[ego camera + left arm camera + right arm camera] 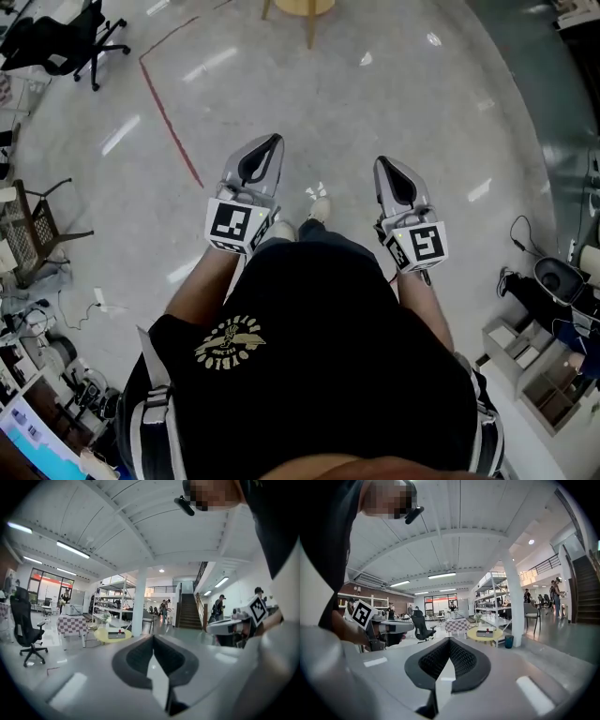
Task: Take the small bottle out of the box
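Head camera looks steeply down over left gripper (272,142) and right gripper (384,164); both gripper cameras face level, sharing the distant yellow table (101,637).

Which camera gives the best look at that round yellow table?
The right gripper view: the yellow table shows whole, top and legs. In the left gripper view, the left gripper hides its legs; the head view cuts it off at the frame's top.
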`<state>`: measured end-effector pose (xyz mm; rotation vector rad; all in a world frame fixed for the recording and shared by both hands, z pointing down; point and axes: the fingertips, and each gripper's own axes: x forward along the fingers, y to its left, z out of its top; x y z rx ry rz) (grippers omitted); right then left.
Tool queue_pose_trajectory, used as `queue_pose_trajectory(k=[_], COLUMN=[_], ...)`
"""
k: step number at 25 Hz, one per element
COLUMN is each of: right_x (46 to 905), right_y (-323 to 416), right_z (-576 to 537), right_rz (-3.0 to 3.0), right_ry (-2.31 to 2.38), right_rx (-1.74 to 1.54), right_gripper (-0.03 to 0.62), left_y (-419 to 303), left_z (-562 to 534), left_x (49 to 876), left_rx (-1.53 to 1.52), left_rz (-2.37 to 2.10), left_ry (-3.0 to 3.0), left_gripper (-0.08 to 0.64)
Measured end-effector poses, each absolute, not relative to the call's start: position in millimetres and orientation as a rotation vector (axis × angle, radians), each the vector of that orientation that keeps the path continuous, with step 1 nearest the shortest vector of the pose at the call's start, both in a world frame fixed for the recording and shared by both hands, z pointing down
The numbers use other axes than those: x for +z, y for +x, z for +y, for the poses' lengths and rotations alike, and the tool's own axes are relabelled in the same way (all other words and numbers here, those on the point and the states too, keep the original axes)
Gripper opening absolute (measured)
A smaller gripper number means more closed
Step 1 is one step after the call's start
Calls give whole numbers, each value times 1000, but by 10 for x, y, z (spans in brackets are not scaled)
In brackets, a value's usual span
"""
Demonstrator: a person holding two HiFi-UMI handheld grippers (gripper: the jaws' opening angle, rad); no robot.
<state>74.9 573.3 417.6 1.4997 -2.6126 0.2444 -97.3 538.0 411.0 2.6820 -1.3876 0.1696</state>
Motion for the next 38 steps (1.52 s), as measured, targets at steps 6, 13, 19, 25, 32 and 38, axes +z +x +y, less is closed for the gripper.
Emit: queue_pose_trajectory(k=[6,13,19,25,32,38], right_x=[3936,3686,3803,3855,3776,3793], right_y=[1121,1272,1100,961,1001,1074], right_z=[5502,5402,5238,4919,4376,3942], right_rz=[-2675,-2858,-2835,-2802,-2780,-2715], right_ry=[1495,1440,1280,1348,1481,1565], right_rx=[156,106,100,35,19,27], right_gripper=[8,6,6,6,5,5], left_y=[-586,-555,-654,-711,-832,-824], left_z=[5209,5232,5134,4911,4190,3579], left_x=[3822,3726,3739,3928,3930,3851], left_rx=[144,-2,76,115,105,66], left_rz=[-1478,-1478,-1557,-1482,-1520,-1496], left_ry=[2722,2654,2714,2723,2683,2699], left_gripper=[0,0,0,0,0,0])
